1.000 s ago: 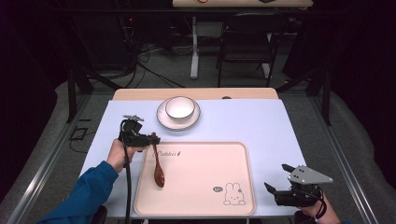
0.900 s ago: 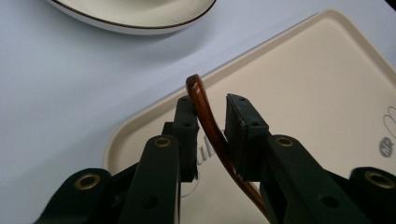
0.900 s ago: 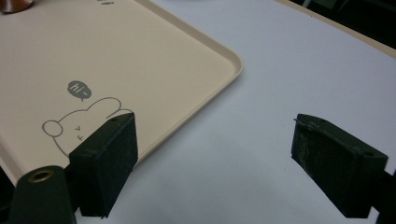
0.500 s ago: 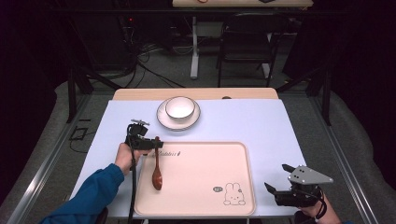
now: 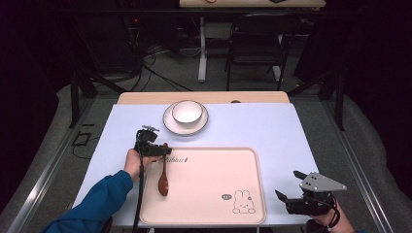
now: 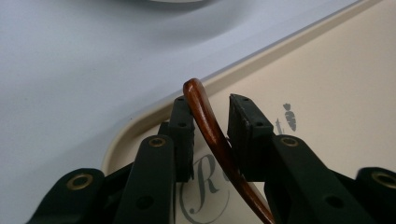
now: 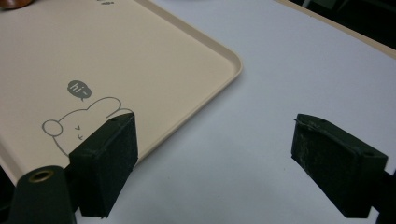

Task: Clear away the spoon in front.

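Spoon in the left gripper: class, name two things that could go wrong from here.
1. The left gripper brackets only the thin, curved handle tip of the spoon, with a gap on one side; it may slip or twist when lifted.
2. The bowl on its saucer sits just beyond; a swinging spoon might knock it.

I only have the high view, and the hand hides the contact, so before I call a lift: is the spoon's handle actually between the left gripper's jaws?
Observer: Yes. In the left gripper view the spoon handle's tip stands between the jaws of the left gripper, slanting across the gap.
Operator: Clamped?
Observer: I can't say. Slivers of the tray show on either side of the handle.
Operator: And the right gripper?
Observer: The right gripper is wide open with nothing between its jaws. One jaw hangs over the tray's edge by the rabbit drawing, the other over the table.
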